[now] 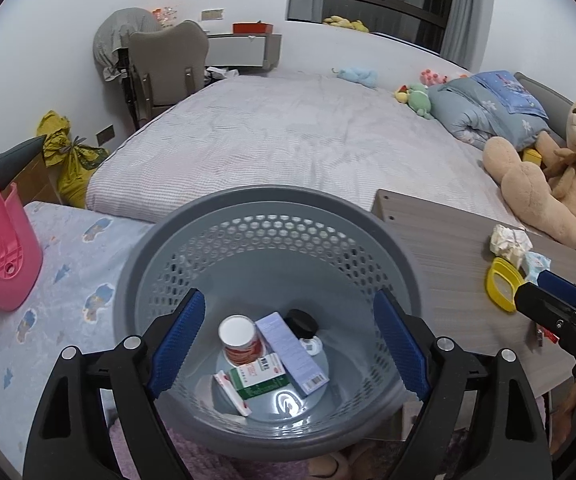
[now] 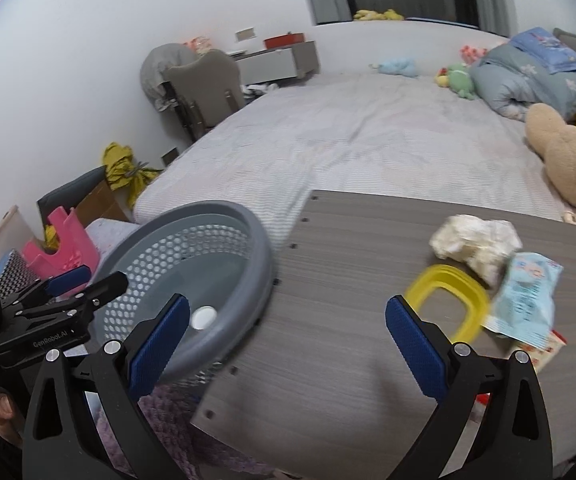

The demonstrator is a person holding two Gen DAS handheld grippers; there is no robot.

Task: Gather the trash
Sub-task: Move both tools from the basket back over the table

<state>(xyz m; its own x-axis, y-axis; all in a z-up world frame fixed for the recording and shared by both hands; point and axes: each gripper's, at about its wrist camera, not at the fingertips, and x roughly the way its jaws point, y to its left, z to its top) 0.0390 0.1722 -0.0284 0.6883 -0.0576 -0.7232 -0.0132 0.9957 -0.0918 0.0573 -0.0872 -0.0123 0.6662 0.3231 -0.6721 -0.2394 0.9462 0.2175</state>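
The left gripper (image 1: 288, 344) hangs over the grey perforated wastebasket (image 1: 192, 240), its blue-padded jaws spread wide with nothing between them, looking straight down into the bin. On the basket floor lies a red can with a white lid (image 1: 240, 340), a pale lavender carton (image 1: 291, 352) leaning across it, a green-and-white medicine box (image 1: 262, 376), a small red-and-white tube (image 1: 232, 394) and a black round cap (image 1: 301, 322) tucked behind the carton. Over on the right, the right gripper (image 2: 288, 344) hovers above the grey wood-grain tabletop (image 2: 327, 360), jaws also wide apart and gripping nothing. More trash sits on that table: a yellow plastic ring lid (image 2: 447, 300) just ahead of the right-hand finger, a crumpled white tissue wad (image 2: 475, 244) beyond it, and a light blue wet-wipe packet (image 2: 527, 300) touching the tissue and overlapping a red-and-white wrapper (image 2: 543, 354) at the table's edge. The right wrist view is blurred, so fine print is unreadable. The wastebasket stands just beside the table's left edge, its rim against the board. Behind everything stretches the bed with a striped sheet (image 1: 288, 136), a tan teddy bear (image 1: 559, 176) slumped at its right side, and a pink plastic stool (image 1: 4, 248) lies tipped over on the cartoon-print mattress (image 1: 68, 272) to the left.
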